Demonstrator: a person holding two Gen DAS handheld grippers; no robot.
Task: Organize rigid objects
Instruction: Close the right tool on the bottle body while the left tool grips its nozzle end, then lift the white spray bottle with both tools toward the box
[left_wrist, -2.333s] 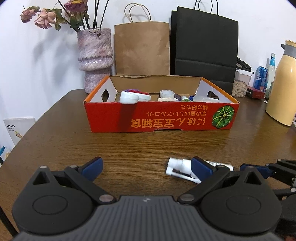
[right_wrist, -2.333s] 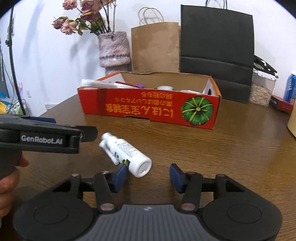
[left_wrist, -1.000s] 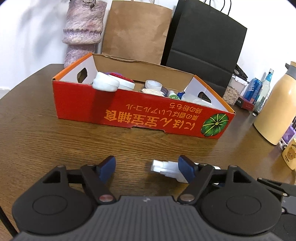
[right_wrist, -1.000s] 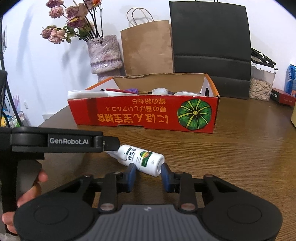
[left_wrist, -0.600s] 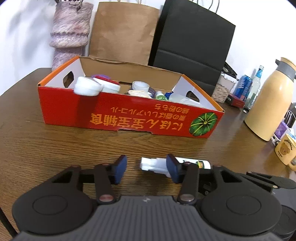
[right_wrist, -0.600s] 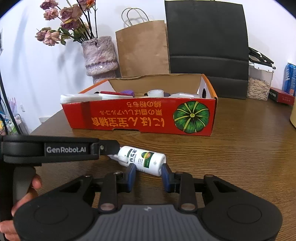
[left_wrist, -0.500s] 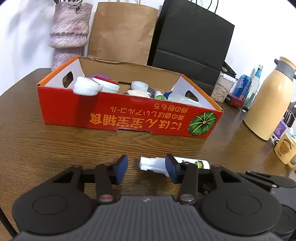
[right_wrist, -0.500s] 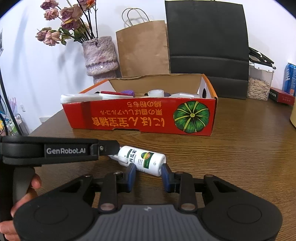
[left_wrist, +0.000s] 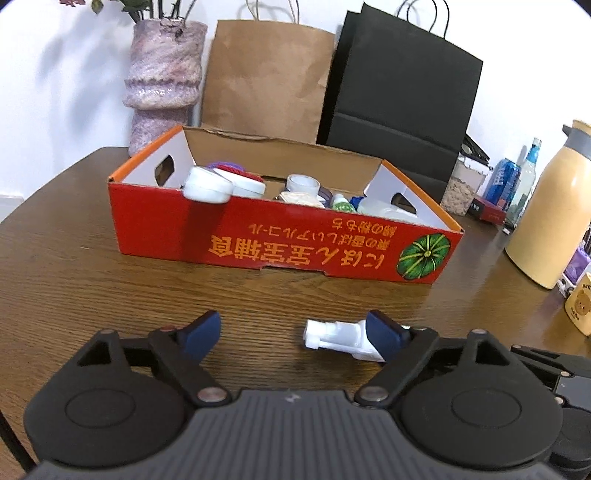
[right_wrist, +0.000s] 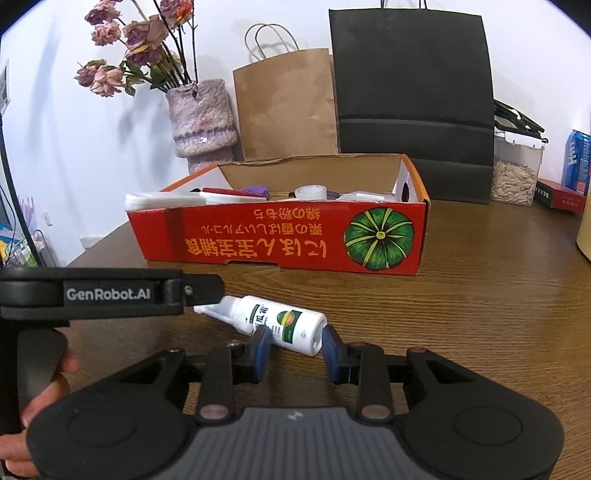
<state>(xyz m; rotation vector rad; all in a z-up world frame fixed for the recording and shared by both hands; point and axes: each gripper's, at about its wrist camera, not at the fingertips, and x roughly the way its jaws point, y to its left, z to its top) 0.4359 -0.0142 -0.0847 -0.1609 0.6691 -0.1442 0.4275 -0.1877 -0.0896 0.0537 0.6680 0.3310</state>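
Holding spray bottle (right_wrist: 282, 325) in my right tool (right_wrist: 294, 345); boxing remains.
Left tool (left_wrist: 293, 328), jaws just opened, empty; red box (right_wrist: 280, 240) at twelve o'clock on surface (right_wrist: 461, 317).

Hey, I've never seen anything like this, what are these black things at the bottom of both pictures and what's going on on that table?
These are no robot arms. A person holds a hand-held grasping tool in each hand, and each picture comes from a camera on one tool, looking forward along its two blue-tipped fingers.

The right tool is closed on the base of a small white spray bottle lying on its side on the wooden table.

In the other picture the left tool stands open. Its jaws have just been opening, and the bottle's nozzle end lies between them beside the right-hand finger, not gripped.

Behind sits a red cardboard box with a green pumpkin picture, already holding jars and small bottles. Farther back are a vase of dried flowers, a brown paper bag and a black paper bag.
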